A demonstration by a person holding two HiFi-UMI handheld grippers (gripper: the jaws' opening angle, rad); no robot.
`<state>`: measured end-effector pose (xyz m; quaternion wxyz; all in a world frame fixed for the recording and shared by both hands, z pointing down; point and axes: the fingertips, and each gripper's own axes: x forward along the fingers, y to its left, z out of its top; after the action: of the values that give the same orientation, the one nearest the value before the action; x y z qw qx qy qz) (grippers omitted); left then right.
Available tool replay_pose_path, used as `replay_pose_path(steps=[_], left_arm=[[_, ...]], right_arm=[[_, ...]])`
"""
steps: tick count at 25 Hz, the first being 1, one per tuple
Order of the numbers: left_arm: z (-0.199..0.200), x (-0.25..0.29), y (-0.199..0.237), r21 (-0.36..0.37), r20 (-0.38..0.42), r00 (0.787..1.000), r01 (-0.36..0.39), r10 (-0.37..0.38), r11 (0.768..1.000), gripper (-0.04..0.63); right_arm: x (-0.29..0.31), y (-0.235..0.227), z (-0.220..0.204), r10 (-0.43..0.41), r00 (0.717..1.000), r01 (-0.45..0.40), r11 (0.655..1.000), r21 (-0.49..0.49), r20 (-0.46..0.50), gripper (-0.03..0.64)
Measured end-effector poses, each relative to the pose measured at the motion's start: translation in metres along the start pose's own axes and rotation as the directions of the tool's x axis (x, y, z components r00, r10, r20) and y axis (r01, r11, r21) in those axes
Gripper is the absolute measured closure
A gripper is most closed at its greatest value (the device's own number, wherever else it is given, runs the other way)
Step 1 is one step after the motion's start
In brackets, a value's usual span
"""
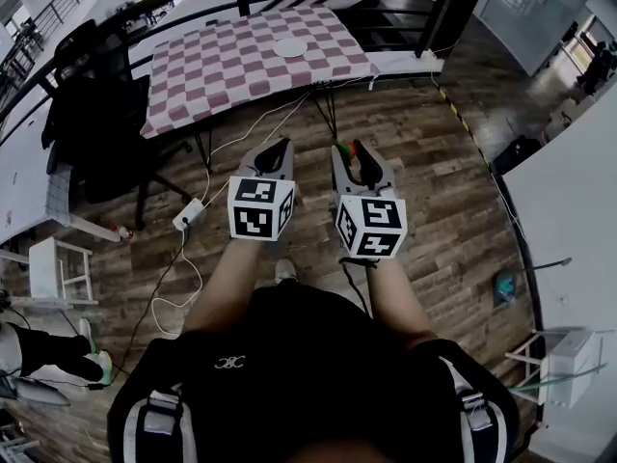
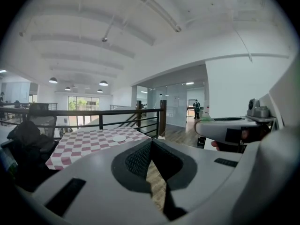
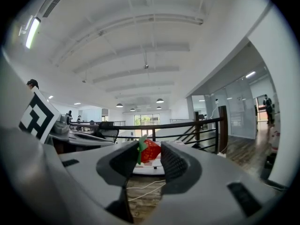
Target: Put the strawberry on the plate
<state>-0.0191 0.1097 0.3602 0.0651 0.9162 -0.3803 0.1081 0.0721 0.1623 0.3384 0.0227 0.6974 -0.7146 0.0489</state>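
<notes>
The right gripper (image 1: 359,158) had the strawberry (image 3: 150,150) clamped right at the tips of its jaws. The jaws stood fairly wide, one textured pad on each flank of the red fruit, with the green leafy cap lying against the left-hand pad. The berry was up in the air, with nothing under it but wooden floor (image 1: 434,201). In the head view only a dab of red and green peeked out between the fingertips.

The left gripper (image 1: 278,152), just beside the right one and level with it, carried nothing. Its two jaws met at the tips, and only a sliver of floor showed through the gap lower down.

Both grippers pointed forward, towards the table with the pink-and-white checked cloth (image 1: 222,70). That table stood well ahead of them, across a stretch of floor. The white plate (image 1: 290,48) sat on the cloth, towards the far right part, well apart from the strawberry. A white cable (image 1: 253,133) trailed over the boards ahead of the left gripper.
</notes>
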Motion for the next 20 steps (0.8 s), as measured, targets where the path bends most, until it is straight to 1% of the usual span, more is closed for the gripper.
replay_pose_path(steps=[7,14,20], left_arm=[[0.015,0.058,0.058,0.000,-0.019,1.000,0.002,-0.002,1.000,0.597],[0.029,0.096,0.112,-0.008,-0.012,1.000,-0.018,0.018,1.000,0.597],[0.028,0.129,0.144,-0.016,-0.021,1.000,-0.015,0.015,1.000,0.597]], right_arm=[[0.080,-0.004,0.012,0.000,1.000,0.000,1.000,-0.001,0.002,0.460],[0.153,0.001,0.016,0.023,1.000,-0.023,1.000,0.007,-0.003,0.460],[0.201,0.000,0.015,0.027,1.000,-0.027,0.999,0.027,-0.003,0.460]])
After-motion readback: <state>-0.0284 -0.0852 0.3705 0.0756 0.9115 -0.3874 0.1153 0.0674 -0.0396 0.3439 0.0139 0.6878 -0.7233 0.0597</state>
